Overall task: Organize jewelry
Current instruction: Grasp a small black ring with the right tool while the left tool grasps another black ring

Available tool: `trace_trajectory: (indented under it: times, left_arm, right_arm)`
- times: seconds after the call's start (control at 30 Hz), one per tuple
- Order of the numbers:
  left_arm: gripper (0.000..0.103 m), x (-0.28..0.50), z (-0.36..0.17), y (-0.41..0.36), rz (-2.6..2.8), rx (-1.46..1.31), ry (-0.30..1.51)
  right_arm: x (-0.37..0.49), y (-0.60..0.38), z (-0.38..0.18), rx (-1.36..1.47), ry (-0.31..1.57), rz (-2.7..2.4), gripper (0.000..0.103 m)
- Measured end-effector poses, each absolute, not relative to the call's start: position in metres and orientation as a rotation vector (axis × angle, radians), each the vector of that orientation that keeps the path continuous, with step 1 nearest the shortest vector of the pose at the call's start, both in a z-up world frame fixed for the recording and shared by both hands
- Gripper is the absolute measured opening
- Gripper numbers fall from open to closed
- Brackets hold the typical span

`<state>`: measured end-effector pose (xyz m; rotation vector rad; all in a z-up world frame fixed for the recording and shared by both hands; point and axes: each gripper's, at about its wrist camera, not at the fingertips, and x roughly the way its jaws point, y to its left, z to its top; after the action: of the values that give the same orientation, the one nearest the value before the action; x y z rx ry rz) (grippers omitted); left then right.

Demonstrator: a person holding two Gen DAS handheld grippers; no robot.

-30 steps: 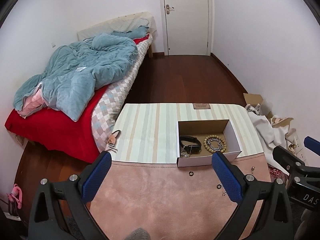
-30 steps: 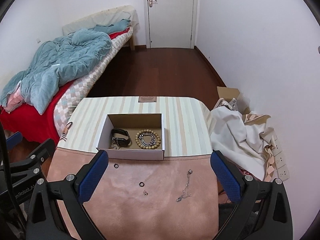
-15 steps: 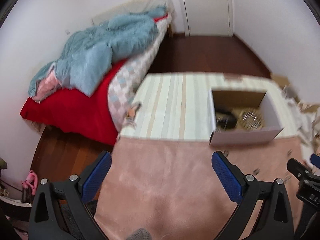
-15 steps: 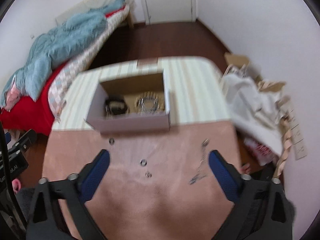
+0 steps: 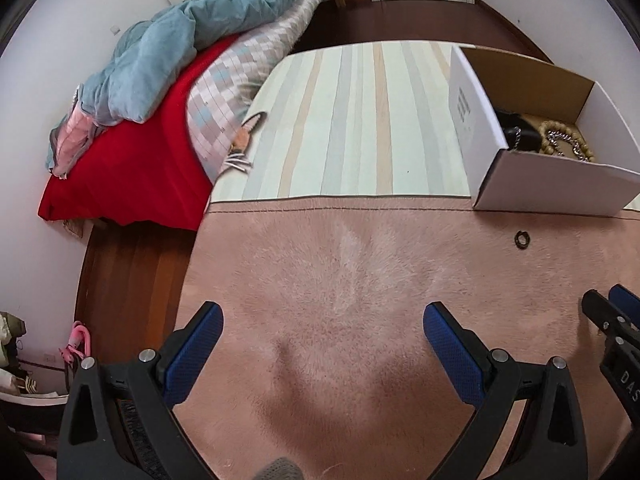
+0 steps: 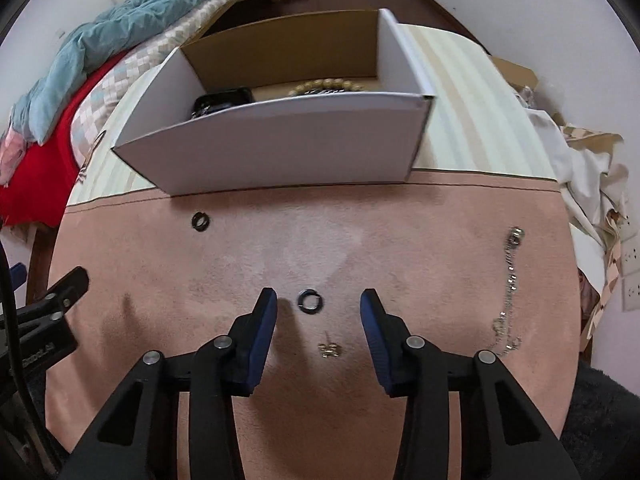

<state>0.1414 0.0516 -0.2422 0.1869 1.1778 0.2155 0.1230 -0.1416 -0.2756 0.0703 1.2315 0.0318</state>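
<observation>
Between the blue fingers (image 6: 264, 320) of the right gripper (image 6: 318, 305), on the pink cloth (image 6: 320, 248) covering the near half of the desk, lies a small black ring (image 6: 311, 302); the fingers have just been closing and stand part open on either side of it, neither pad touching it; just nearer the camera sits a tiny silver piece (image 6: 329, 349), and well off to the right a silver chain (image 6: 509, 292) trails along the cloth; a second black ring (image 6: 201, 221) lies to the left, just in front of the white cardboard box (image 6: 280, 140); that box stands on the striped cloth (image 5: 360, 120), its front wall at the seam of the two cloths, and holds a black strap-like item (image 6: 224, 100) on its left side and a wooden bead bracelet (image 6: 326, 87) on its right, with a silver chain bracelet (image 5: 566, 140) inside the beads; the left gripper (image 5: 322, 320) hangs over bare pink cloth with its fingers wide apart and nothing between them; a bed (image 5: 132, 152) with a teal duvet (image 5: 188, 36) borders the desk on the left.
</observation>
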Motion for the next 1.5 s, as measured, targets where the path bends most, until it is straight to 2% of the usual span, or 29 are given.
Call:
trace_trajectory:
  times: [0.13, 0.2, 0.43, 0.73, 0.93, 1.03, 1.1, 1.13, 1.2, 1.27, 1.43, 1.5]
  left_arm:
    - [0.102, 0.145, -0.247, 0.055, 0.219, 0.183, 1.186]
    - [0.102, 0.146, -0.247, 0.055, 0.222, 0.183, 1.187]
    - [0.102, 0.150, -0.246, 0.049, 0.188, 0.155, 1.185]
    - [0.102, 0.172, -0.247, 0.004, -0.007, 0.040, 1.195]
    - [0.089, 0.185, -0.252, -0.026, -0.074, 0.057, 1.195]
    - [0.088, 0.189, -0.255, -0.034, -0.086, 0.070, 1.196]
    - [0.082, 0.190, -0.257, -0.037, -0.095, 0.071, 1.198]
    - [0.074, 0.191, -0.258, -0.038, -0.100, 0.072, 1.201]
    - [0.067, 0.192, -0.261, -0.039, -0.108, 0.074, 1.208]
    - [0.047, 0.193, -0.264, -0.040, -0.114, 0.075, 1.218]
    - [0.014, 0.190, -0.265, -0.043, -0.136, 0.069, 1.219]
    - [0.010, 0.189, -0.265, -0.043, -0.140, 0.067, 1.220]
  right_arm:
    - [0.126, -0.131, -0.274, 0.008, 1.226, 0.035, 0.029]
    - [0.126, -0.126, -0.274, -0.026, 1.219, 0.035, 0.013]
    - [0.127, -0.137, -0.271, 0.006, 1.215, 0.025, 0.013]
    - [0.128, -0.182, -0.253, 0.089, 1.178, -0.058, 0.013]
    - [0.132, -0.206, -0.253, 0.118, 1.176, -0.108, 0.013]
    - [0.133, -0.215, -0.255, 0.134, 1.178, -0.123, 0.013]
    - [0.134, -0.221, -0.256, 0.139, 1.178, -0.128, 0.013]
    - [0.134, -0.222, -0.256, 0.141, 1.177, -0.130, 0.013]
    - [0.136, -0.224, -0.256, 0.146, 1.176, -0.133, 0.013]
    - [0.136, -0.224, -0.256, 0.151, 1.172, -0.134, 0.013]
    - [0.137, -0.222, -0.254, 0.152, 1.166, -0.131, 0.013]
    - [0.136, -0.221, -0.251, 0.153, 1.160, -0.131, 0.013]
